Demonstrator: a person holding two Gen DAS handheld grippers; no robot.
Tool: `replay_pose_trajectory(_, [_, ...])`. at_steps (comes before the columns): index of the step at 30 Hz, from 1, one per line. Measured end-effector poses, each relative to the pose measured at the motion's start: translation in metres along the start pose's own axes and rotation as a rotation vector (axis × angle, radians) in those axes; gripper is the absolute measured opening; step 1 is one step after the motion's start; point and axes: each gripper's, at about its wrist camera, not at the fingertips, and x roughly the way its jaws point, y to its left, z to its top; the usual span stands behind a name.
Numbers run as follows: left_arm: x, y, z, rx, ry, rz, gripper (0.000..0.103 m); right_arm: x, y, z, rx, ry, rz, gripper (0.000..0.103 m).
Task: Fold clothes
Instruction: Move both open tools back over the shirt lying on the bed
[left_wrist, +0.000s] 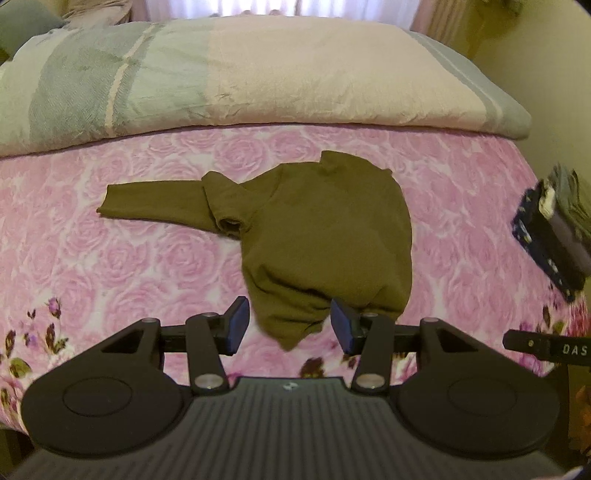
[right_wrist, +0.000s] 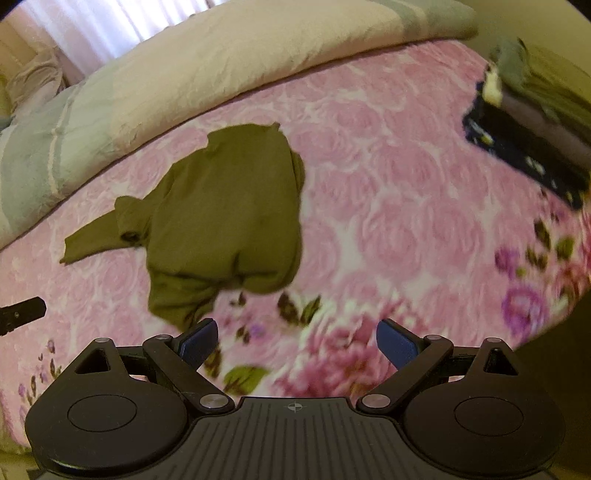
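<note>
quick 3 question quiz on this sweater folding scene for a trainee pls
1. True or false: both sleeves of the olive sweater lie spread out flat.
2. Which gripper has the sweater's hem between its open fingers: A left gripper, B right gripper?
3. What lies at the bed's right edge?

Key:
1. False: one sleeve stretches out left, the other side is folded in.
2. A.
3. A stack of folded clothes on the pink floral bedspread.
</note>
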Motion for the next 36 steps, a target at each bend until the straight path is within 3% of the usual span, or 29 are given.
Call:
replay_pose_trajectory(10, [0.012,0.001,-0.002,-0.178,0.034,0.155,0.044,0.037,0.004,0.052,-0.175,0.046,0.095,0.095])
replay_pose_trajectory(18, [0.034,0.018,-0.007,-0.274,0.061,0.187,0.048,0.079,-0.004,0.069,-0.200,0.105,0.118,0.095])
replay_pose_trajectory(24, [0.074,0.048,-0.006,-0.367,0.048,0.140,0.051,0.125,-0.045,0.075,-0.084,0.145,0.036,0.095])
replay_pose_trajectory(28, [0.118,0.062,-0.011,-0.338,0.046,0.040,0.052,0.154,-0.075,0.066,0.008,0.155,-0.003,0.095])
replay_pose_trajectory(33, [0.171,0.067,-0.040,-0.267,0.126,-0.098,0.052,0.177,-0.093,0.028,0.090,0.185,0.003,0.095])
replay_pose_trajectory(36, [0.200,0.072,-0.059,-0.310,0.157,-0.147,0.052,0.193,-0.092,0.001,0.107,0.216,0.036,0.095])
